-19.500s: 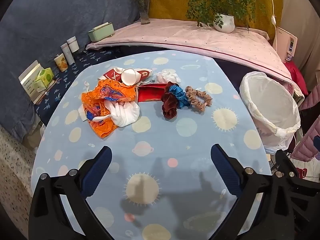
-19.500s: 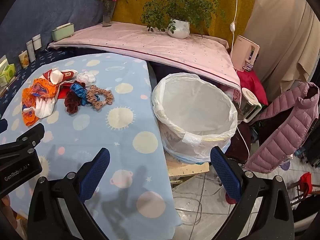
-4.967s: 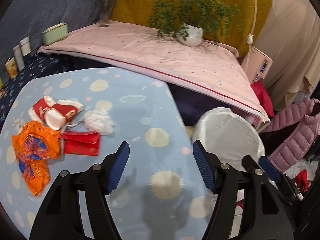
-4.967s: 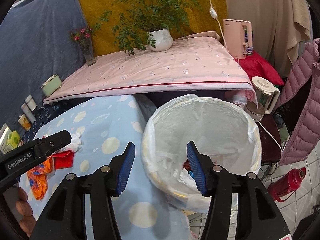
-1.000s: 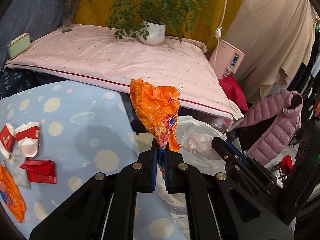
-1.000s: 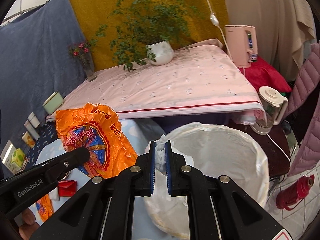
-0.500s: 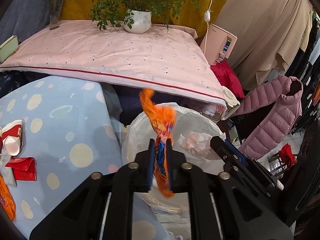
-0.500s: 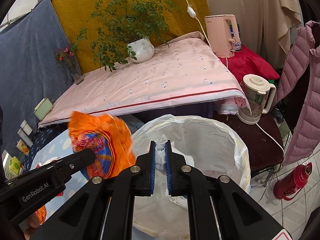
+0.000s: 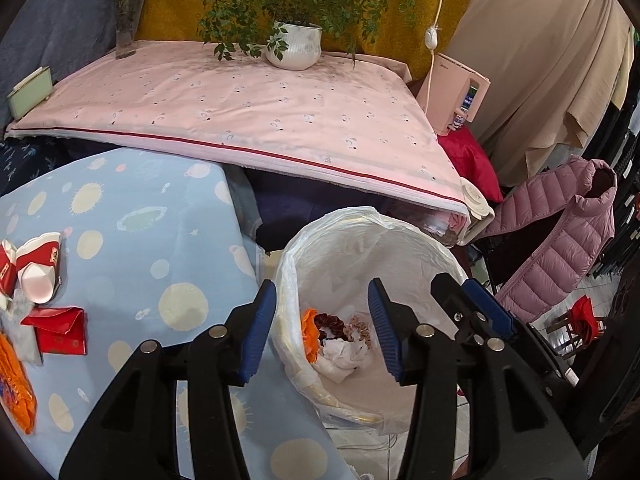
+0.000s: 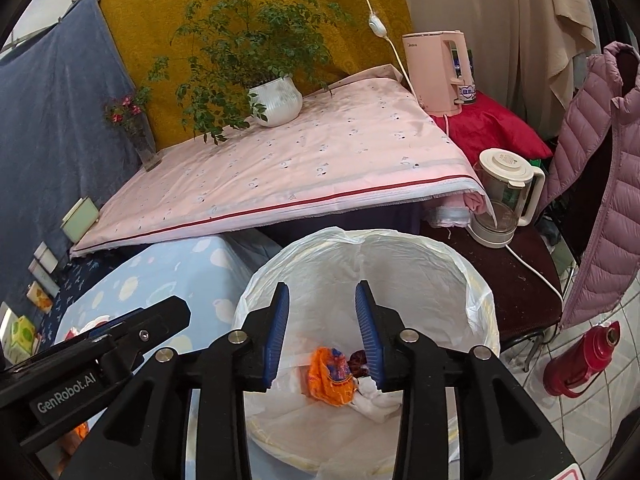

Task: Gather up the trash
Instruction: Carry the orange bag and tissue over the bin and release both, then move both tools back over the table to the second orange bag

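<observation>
The white-lined trash bin [image 9: 352, 216] stands beside the blue table [image 9: 132, 240]; it also shows in the right wrist view [image 10: 476, 280]. Inside lie an orange wrapper [image 10: 330, 376], white tissue [image 9: 340, 356] and scrunchies [image 9: 356, 328]. My left gripper [image 9: 322, 334] is open and empty above the bin. My right gripper [image 10: 322, 334] is open and empty above the bin too. On the table remain a red-and-white paper cup [image 9: 38, 268], a red packet [image 9: 60, 330] and another orange wrapper [image 9: 16, 388].
A pink-covered table [image 9: 240, 120] with a potted plant [image 9: 294, 46] stands behind. A pink kettle [image 10: 440, 76], a blender jug [image 10: 504, 196], a pink jacket [image 9: 560, 240] and a red thermos [image 10: 580, 360] crowd the right side.
Both grippers opened. The orange wrapper left my left gripper and the white tissue left my right gripper; both now lie in the bin.
</observation>
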The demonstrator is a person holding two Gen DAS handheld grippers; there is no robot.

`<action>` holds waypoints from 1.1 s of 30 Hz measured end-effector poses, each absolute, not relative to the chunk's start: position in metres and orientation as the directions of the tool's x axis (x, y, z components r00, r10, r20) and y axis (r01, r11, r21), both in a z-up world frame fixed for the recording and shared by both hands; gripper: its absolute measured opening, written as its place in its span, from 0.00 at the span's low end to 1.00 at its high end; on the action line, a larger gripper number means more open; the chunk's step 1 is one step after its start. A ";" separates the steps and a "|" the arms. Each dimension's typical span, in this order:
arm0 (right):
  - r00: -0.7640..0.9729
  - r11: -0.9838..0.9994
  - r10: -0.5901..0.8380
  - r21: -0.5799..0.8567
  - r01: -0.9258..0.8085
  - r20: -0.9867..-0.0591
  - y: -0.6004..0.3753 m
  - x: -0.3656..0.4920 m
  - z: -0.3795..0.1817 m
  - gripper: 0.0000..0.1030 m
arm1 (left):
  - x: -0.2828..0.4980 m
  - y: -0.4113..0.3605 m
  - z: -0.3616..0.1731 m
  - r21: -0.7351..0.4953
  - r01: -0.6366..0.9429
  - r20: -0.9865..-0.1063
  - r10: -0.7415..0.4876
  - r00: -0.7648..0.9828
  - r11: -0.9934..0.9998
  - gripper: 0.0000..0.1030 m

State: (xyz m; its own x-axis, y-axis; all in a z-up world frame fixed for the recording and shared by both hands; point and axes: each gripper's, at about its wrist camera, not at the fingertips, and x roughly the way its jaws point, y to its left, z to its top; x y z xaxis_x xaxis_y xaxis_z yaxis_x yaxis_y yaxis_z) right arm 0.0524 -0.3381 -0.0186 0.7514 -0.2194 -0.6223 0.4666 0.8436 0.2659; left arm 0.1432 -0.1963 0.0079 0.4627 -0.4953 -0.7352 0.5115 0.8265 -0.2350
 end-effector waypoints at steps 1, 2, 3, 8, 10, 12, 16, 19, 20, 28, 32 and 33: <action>0.752 0.846 -0.216 0.265 0.463 -0.623 -0.336 0.053 -0.018 0.34 | 0.144 -0.193 0.008 -0.237 0.506 -0.736 -0.493 0.464 0.829 0.44; 0.752 0.848 -0.215 0.262 0.460 -0.624 -0.333 0.054 -0.018 0.34 | 0.145 -0.191 0.008 -0.238 0.502 -0.736 -0.492 0.465 0.831 0.44; 0.751 0.851 -0.214 0.259 0.457 -0.624 -0.331 0.055 -0.018 0.34 | 0.146 -0.189 0.008 -0.239 0.499 -0.735 -0.491 0.467 0.833 0.44; 0.752 0.860 -0.206 0.251 0.444 -0.627 -0.319 0.060 -0.016 0.35 | 0.148 -0.174 0.008 -0.246 0.478 -0.733 -0.484 0.478 0.843 0.44; 0.752 0.865 -0.202 0.245 0.438 -0.627 -0.314 0.060 -0.015 0.35 | 0.149 -0.167 0.008 -0.252 0.469 -0.731 -0.484 0.481 0.847 0.44; 0.753 0.870 -0.201 0.240 0.432 -0.627 -0.310 0.062 -0.014 0.35 | 0.151 -0.158 0.008 -0.256 0.456 -0.729 -0.480 0.489 0.852 0.44; 0.755 0.880 -0.195 0.228 0.417 -0.626 -0.298 0.065 -0.012 0.40 | 0.154 -0.142 0.007 -0.258 0.433 -0.726 -0.469 0.503 0.864 0.44; 0.753 0.891 -0.191 0.210 0.402 -0.629 -0.286 0.069 -0.012 0.40 | 0.156 -0.127 0.006 -0.262 0.413 -0.725 -0.460 0.512 0.872 0.44; 0.753 0.895 -0.187 0.207 0.396 -0.631 -0.282 0.071 -0.013 0.40 | 0.157 -0.121 0.005 -0.263 0.403 -0.725 -0.455 0.516 0.876 0.44; 0.747 0.925 -0.141 0.183 0.334 -0.650 -0.240 0.085 -0.020 0.44 | 0.163 -0.067 -0.005 -0.260 0.313 -0.732 -0.398 0.553 0.913 0.46; 0.741 0.938 -0.108 0.179 0.296 -0.663 -0.217 0.094 -0.025 0.44 | 0.167 -0.035 -0.010 -0.243 0.247 -0.737 -0.344 0.582 0.938 0.50; 0.740 0.941 -0.100 0.177 0.287 -0.665 -0.210 0.096 -0.026 0.44 | 0.168 -0.026 -0.011 -0.242 0.230 -0.739 -0.333 0.586 0.943 0.51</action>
State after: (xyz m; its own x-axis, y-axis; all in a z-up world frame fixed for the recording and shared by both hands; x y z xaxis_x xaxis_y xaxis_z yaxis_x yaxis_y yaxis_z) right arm 0.0959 -0.2105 -0.0256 0.7402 -0.1002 -0.6649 0.2867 0.9415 0.1772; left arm 0.1677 -0.0263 -0.0110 0.5862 -0.3327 -0.7387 0.2297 0.9426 -0.2422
